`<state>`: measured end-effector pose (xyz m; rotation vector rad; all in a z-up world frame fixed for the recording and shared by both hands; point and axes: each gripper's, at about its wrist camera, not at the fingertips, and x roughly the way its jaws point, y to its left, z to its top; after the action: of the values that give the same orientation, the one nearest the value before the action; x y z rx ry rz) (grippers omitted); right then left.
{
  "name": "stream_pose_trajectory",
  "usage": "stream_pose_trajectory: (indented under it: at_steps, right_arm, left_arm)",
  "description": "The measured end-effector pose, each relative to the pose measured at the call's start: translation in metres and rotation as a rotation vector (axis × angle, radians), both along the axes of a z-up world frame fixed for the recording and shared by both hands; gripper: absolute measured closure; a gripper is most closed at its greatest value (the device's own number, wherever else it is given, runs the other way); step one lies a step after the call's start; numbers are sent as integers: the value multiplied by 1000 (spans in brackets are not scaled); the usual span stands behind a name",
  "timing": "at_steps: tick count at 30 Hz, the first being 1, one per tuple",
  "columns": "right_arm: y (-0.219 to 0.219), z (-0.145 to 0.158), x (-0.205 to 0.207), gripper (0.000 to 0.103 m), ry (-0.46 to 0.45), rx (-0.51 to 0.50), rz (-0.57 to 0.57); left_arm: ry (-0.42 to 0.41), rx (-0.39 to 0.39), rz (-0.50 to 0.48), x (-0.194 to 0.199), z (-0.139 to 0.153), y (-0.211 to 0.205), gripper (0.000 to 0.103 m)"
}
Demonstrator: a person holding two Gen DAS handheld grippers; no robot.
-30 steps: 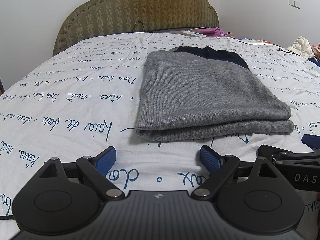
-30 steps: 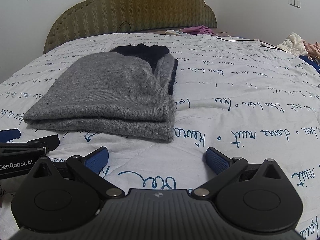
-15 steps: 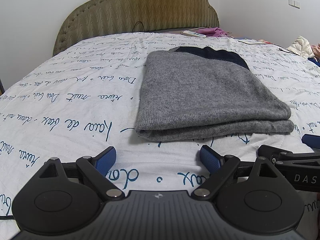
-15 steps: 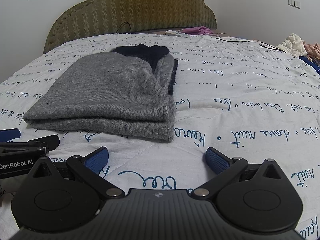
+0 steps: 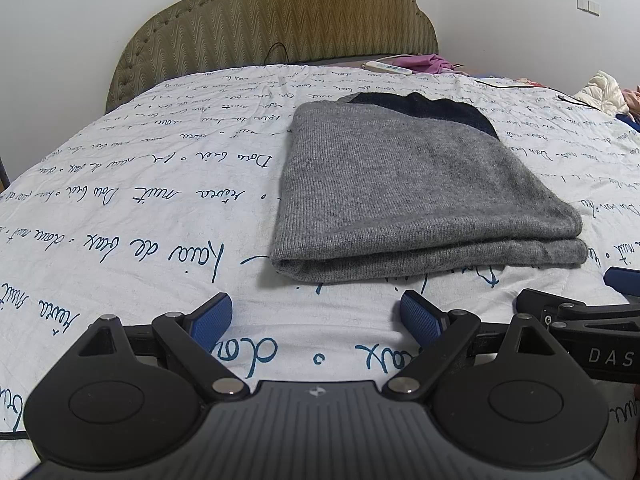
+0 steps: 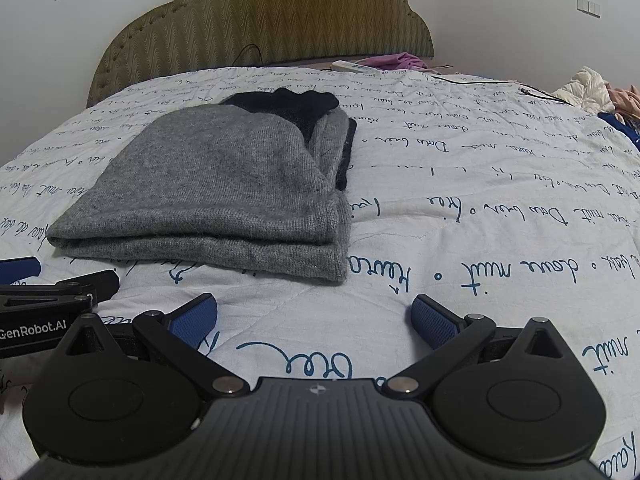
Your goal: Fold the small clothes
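A grey knitted garment (image 5: 408, 188) with a dark navy part at its far end lies folded in a flat stack on the bed; it also shows in the right wrist view (image 6: 216, 196). My left gripper (image 5: 316, 316) is open and empty, low over the sheet just in front of the garment's near edge. My right gripper (image 6: 314, 316) is open and empty, in front of the garment's near right corner. Each gripper's blue-padded finger shows at the side of the other's view.
The bed has a white sheet with blue script (image 5: 140, 208) and an olive padded headboard (image 5: 280, 16). A white remote (image 5: 386, 67) and pink cloth (image 5: 430, 62) lie at the far edge. A black cable (image 6: 500, 84) and piled clothes (image 6: 592, 88) are at the far right.
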<state>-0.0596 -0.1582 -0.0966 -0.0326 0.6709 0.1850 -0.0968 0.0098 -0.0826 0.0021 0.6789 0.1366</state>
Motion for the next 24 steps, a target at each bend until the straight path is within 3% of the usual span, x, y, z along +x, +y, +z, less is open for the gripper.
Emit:
stream_pose_trajectory:
  at_steps: [24]
  right_arm:
    - [1,1,-1,0,-4,-3,-3]
  left_arm:
    - [0,1,0,0,0,0,11]
